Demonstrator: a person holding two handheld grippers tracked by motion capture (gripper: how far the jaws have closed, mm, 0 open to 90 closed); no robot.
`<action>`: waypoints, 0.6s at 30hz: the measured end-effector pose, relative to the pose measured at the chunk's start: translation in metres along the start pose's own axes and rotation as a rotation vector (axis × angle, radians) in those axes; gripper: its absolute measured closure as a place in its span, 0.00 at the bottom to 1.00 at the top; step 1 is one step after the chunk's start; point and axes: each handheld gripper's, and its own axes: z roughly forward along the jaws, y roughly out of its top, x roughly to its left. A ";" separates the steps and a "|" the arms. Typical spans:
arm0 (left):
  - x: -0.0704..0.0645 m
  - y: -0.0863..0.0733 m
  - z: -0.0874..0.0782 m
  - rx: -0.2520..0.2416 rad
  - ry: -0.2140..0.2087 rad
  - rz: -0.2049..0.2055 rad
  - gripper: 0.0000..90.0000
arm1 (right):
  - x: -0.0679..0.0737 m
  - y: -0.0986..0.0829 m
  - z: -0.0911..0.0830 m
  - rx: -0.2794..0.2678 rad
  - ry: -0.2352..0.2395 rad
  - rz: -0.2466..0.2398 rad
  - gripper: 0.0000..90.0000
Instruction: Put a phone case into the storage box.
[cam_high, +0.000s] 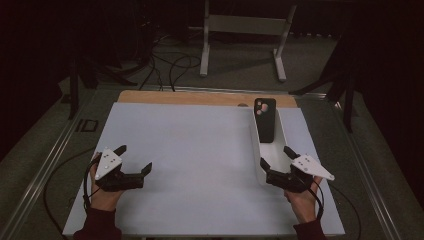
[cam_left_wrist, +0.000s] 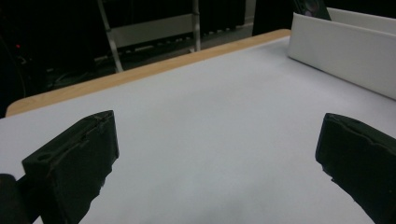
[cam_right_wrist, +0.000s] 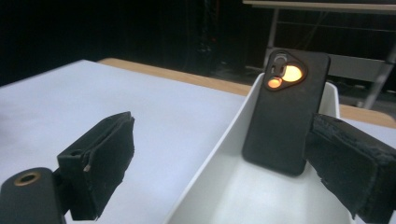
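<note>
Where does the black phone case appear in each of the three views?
High view: black phone case right of centre, leaning in the far end of the white tray.
Left gripper view: its top at the upper right edge, behind the tray wall.
Right gripper view: right of centre, upright in the tray.
Shared landmark: the tray.

Phone case (cam_left_wrist: 312, 6) top cut off

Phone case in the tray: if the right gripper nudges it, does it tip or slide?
Probably tips: the phone case stands nearly upright, leaning on the tray's far end. It looks thin and hollow, with light glowing through its camera cutout, so likely light and a bit flexible. Its matte surface should grip reasonably.
</note>
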 end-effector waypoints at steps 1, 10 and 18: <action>0.000 -0.001 0.000 0.000 -0.002 -0.001 0.00 | 0.000 -0.002 -0.003 -0.007 0.003 0.002 0.09; 0.002 -0.008 -0.007 -0.026 0.003 -0.015 0.00 | -0.001 -0.016 -0.014 -0.039 0.040 0.013 0.09; 0.003 -0.010 -0.008 -0.024 0.006 -0.021 0.00 | -0.004 -0.022 -0.018 -0.056 0.056 0.013 0.10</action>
